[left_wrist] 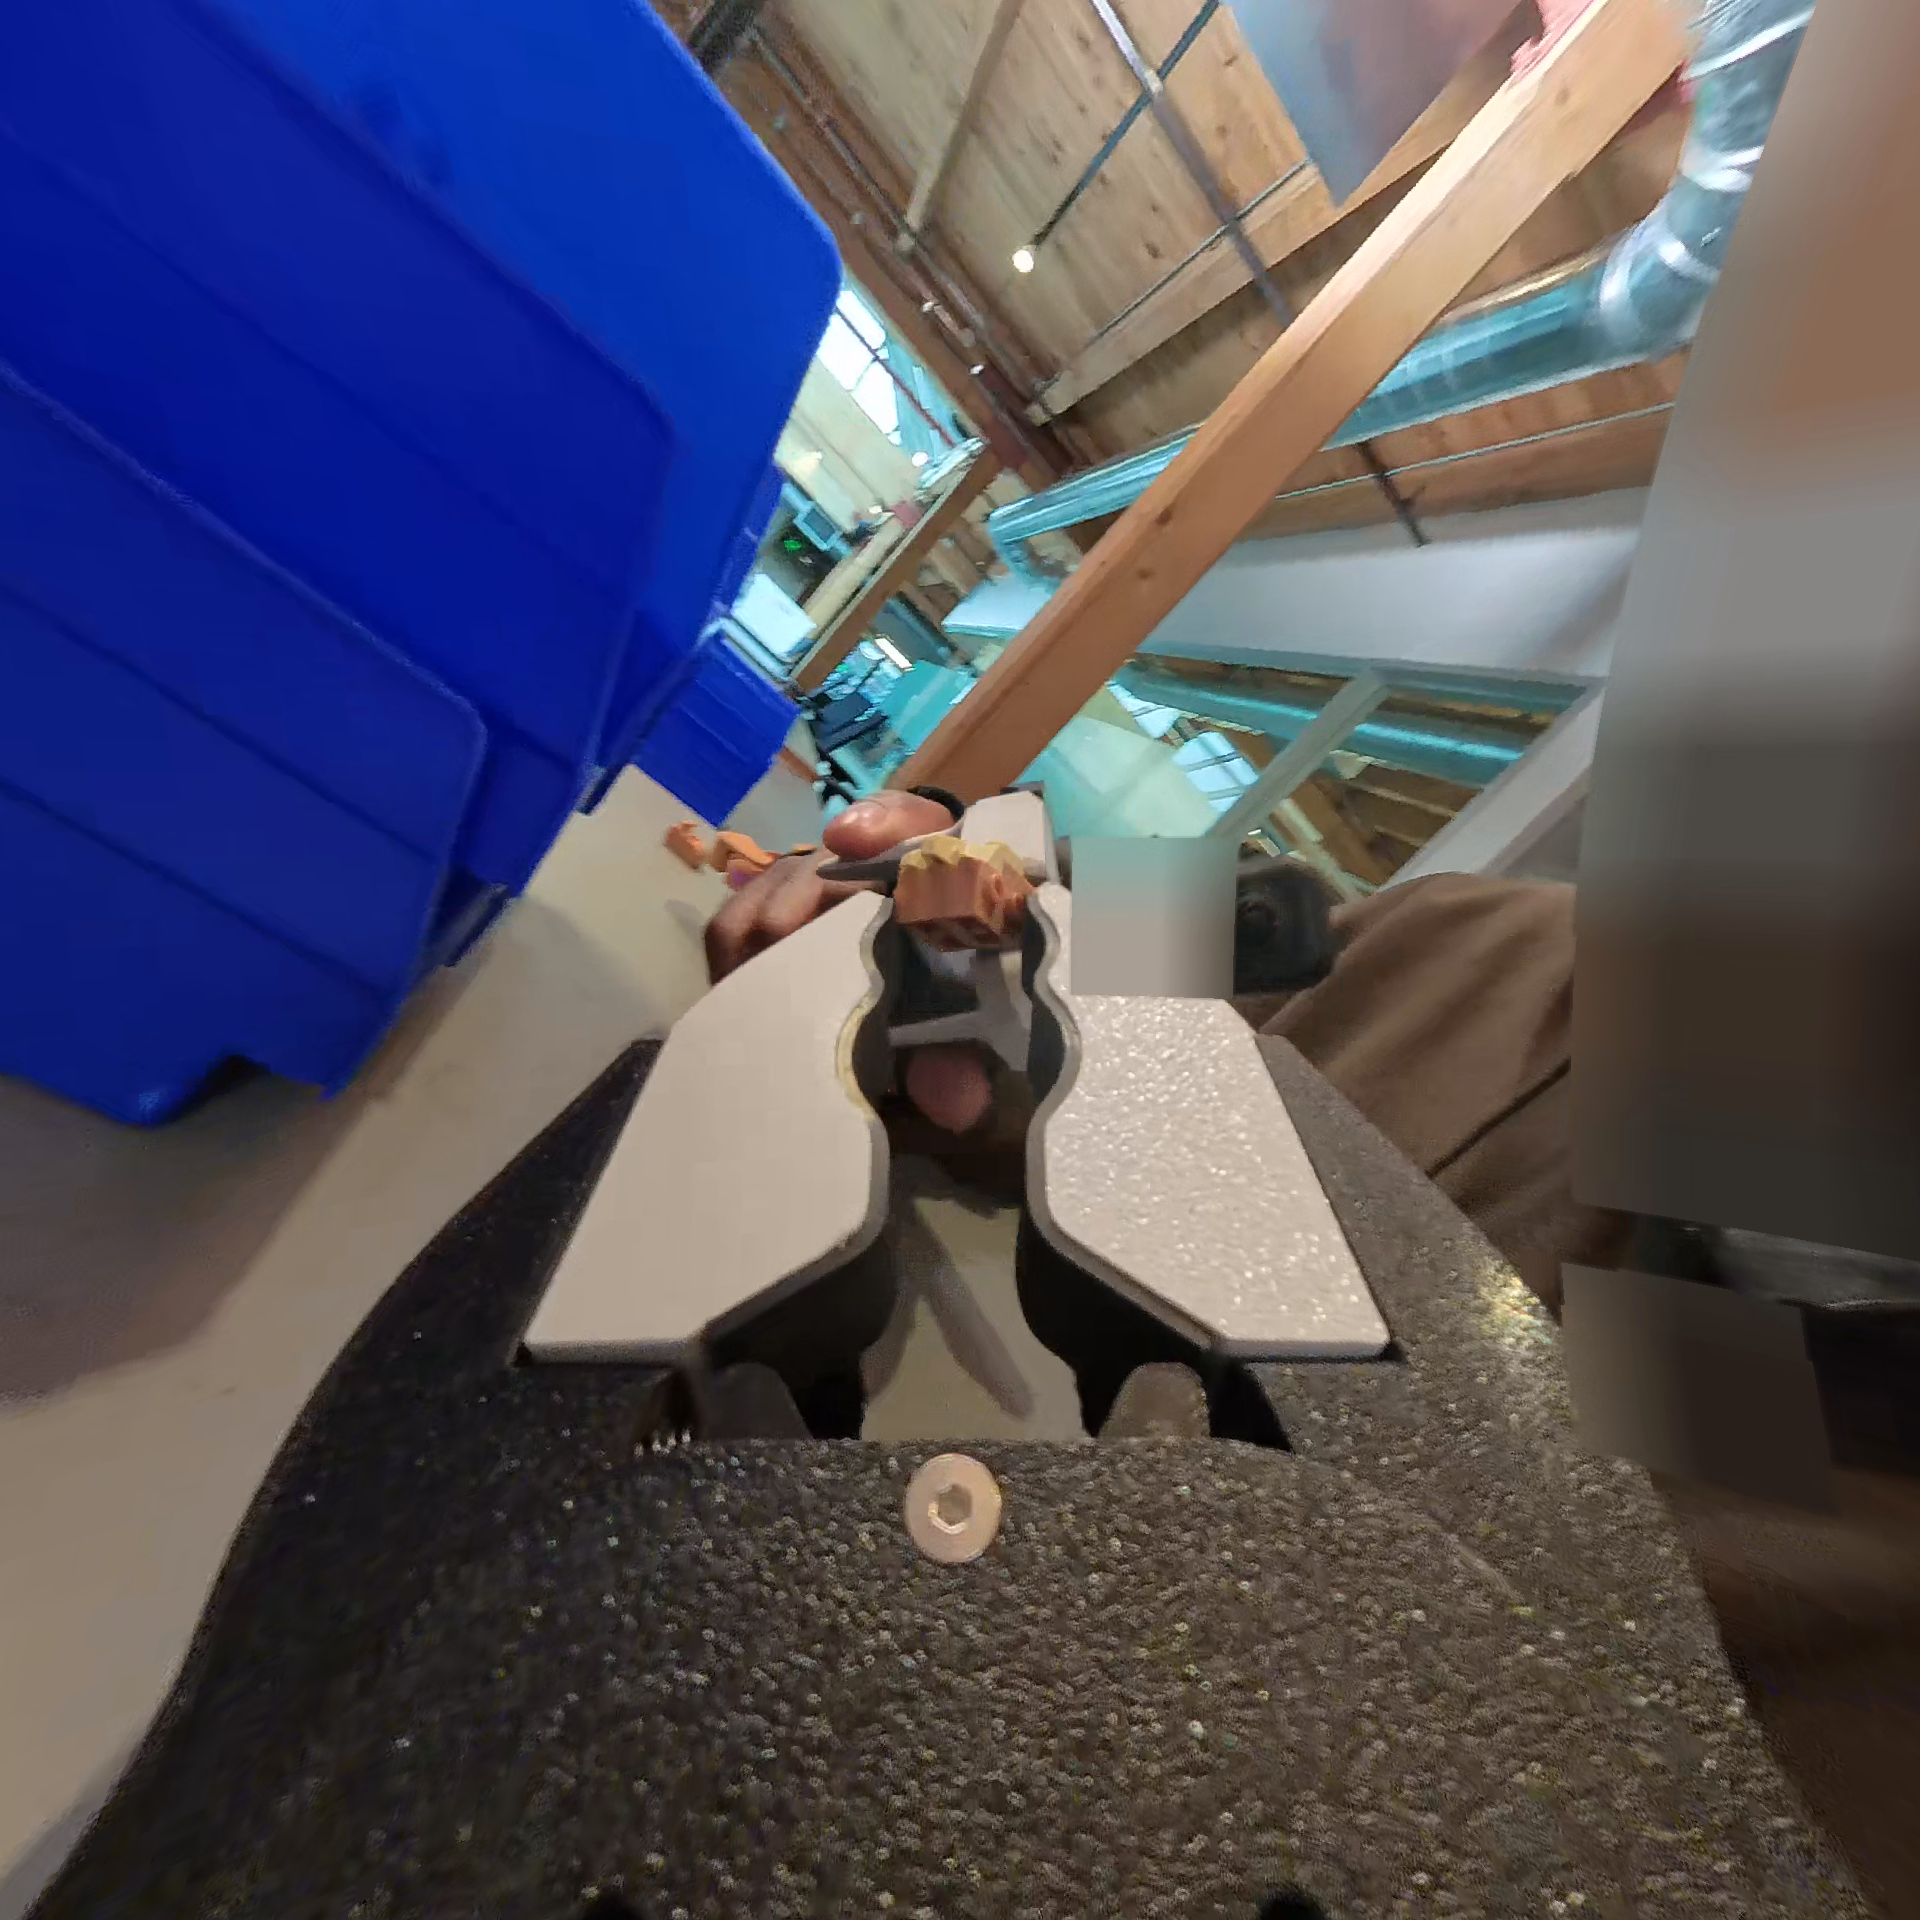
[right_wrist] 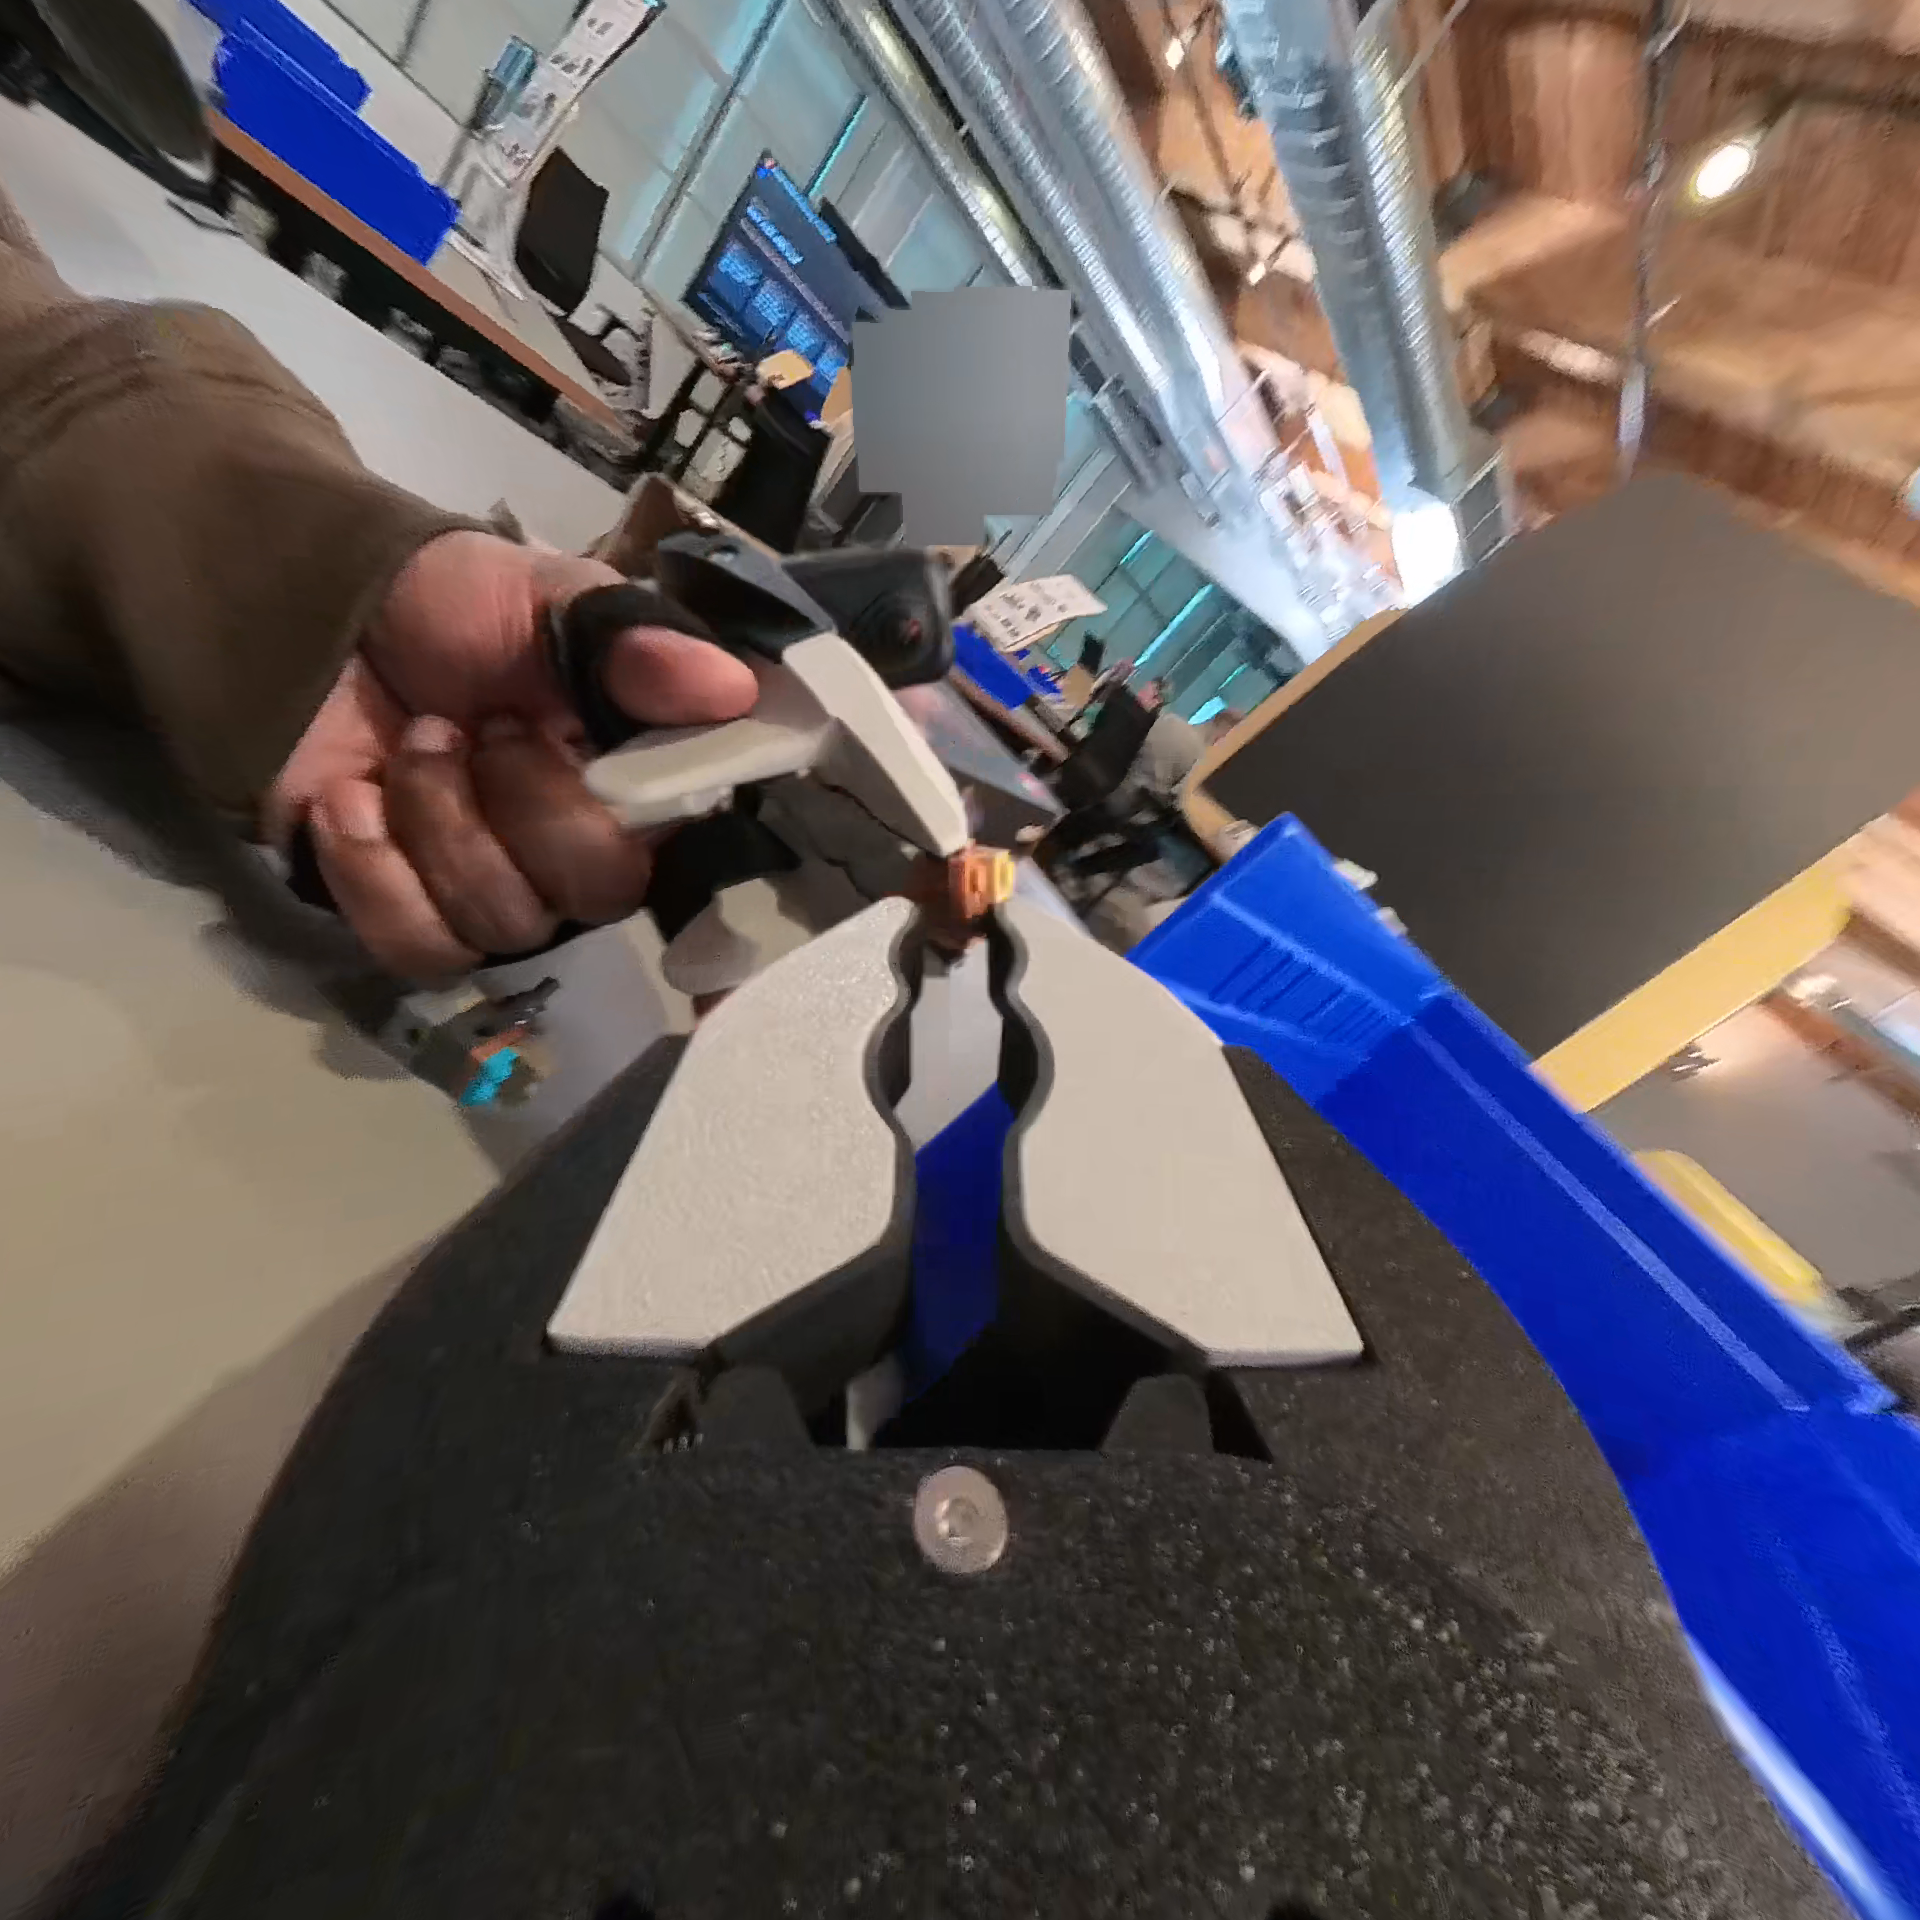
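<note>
**Operator:** Left wrist view first. My left gripper has its grey fingers drawn narrow, and the tips pinch a small orange-and-tan brick piece. The piece sits at the very tips, straight ahead along the finger axis, lifted clear of the table. Its long axis runs crosswise to my fingers.

**Observer:** What lies around it?

**Operator:** The right gripper meets the same piece from the far side, with the person's hand behind it. Stacked blue bins stand toward the left edge of the table. A few loose orange pieces lie on the table just past the bins' near corner.

**Observer:** Proceed to the right wrist view.

**Operator:** My right gripper also has its fingers narrow, closed on the lower part of the brick piece. The left gripper comes in from the upper left, tips touching the piece's upper part, held by a hand in a brown sleeve. A blue bin sits below and to the right. Small coloured pieces lie on the table to the left.

**Observer:** Which gripper is nearer?

**Operator:** Neither. Both are in contact, tip to tip, from opposite sides.
</note>
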Tool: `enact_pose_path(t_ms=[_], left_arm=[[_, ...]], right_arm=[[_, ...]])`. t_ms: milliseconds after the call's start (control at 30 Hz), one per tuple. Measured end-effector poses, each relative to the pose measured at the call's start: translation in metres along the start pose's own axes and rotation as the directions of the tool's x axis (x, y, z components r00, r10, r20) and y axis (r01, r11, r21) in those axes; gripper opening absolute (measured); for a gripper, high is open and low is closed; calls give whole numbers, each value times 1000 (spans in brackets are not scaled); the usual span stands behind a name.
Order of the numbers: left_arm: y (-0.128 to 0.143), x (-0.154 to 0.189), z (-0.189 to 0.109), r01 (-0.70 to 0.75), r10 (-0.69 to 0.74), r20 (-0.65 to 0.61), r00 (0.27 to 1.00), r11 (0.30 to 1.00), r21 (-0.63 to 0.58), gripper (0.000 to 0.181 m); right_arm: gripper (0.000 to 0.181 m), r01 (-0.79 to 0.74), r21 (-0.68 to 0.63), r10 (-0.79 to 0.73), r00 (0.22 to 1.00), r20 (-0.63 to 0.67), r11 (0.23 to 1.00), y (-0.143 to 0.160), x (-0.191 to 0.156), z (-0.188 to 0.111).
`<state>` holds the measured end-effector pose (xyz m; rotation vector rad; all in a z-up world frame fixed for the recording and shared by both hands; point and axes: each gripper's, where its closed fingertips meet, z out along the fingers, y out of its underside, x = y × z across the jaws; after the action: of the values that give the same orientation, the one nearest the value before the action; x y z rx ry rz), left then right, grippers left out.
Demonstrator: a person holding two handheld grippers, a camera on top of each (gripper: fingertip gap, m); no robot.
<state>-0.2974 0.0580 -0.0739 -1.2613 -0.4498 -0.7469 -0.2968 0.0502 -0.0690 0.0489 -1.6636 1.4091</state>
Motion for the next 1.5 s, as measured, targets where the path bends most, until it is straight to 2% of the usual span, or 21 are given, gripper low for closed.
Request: enact_pose_path(t_ms=[100,200,267,367,467,533,633,733,867,1000,1167,1267,1333,1433,1500], left_arm=[[1,-9,-4,-122,127,103,986,991,-61,22],[6,-19,-8,-284,325,209,922,937,-204,22],[9,-22,-12,-401,481,234,845,859,-318,22],[16,-27,-18,-552,704,204,680,675,-490,22],[27,-26,-16,-649,840,104,532,483,-588,22],[34,-28,-14,-663,883,67,465,397,-634,22],[43,-31,-13,-670,903,23,429,335,-663,22],[45,-32,-12,-670,911,11,413,312,-673,22],[48,-32,-13,-661,899,7,437,326,-676,22],[40,-30,-16,-634,847,67,528,445,-632,19],[22,-30,-26,-621,813,129,567,525,-582,19],[26,-28,-22,-619,790,117,602,554,-557,19],[27,-25,-19,-607,758,115,642,594,-529,19],[26,-19,-15,-584,696,109,709,668,-461,19],[23,-13,-12,-559,643,106,759,726,-401,19]], right_arm=[[24,-172,-59,178,977,118,983,8,-8,1],[26,-369,-132,390,893,226,920,16,-12,-1],[25,-491,-158,516,816,261,856,18,-9,-3],[25,-602,-199,633,717,291,774,23,-6,-6],[25,-580,-240,628,714,311,779,29,-13,-7],[24,-546,-260,604,722,337,797,30,-21,-7],[24,-502,-281,574,734,362,818,31,-31,-7],[18,-484,-290,564,732,382,826,31,-36,-8],[16,-469,-301,556,731,395,830,32,-39,-9],[16,-490,-281,565,731,384,825,28,-32,-10],[16,-613,-251,660,658,364,749,28,-13,-14],[16,-568,-243,617,699,362,786,27,-17,-12],[16,-553,-176,577,738,351,814,15,-9,-12],[16,-541,-38,534,812,236,840,-1,28,-11],[16,-528,44,523,847,95,848,-6,64,-11]])
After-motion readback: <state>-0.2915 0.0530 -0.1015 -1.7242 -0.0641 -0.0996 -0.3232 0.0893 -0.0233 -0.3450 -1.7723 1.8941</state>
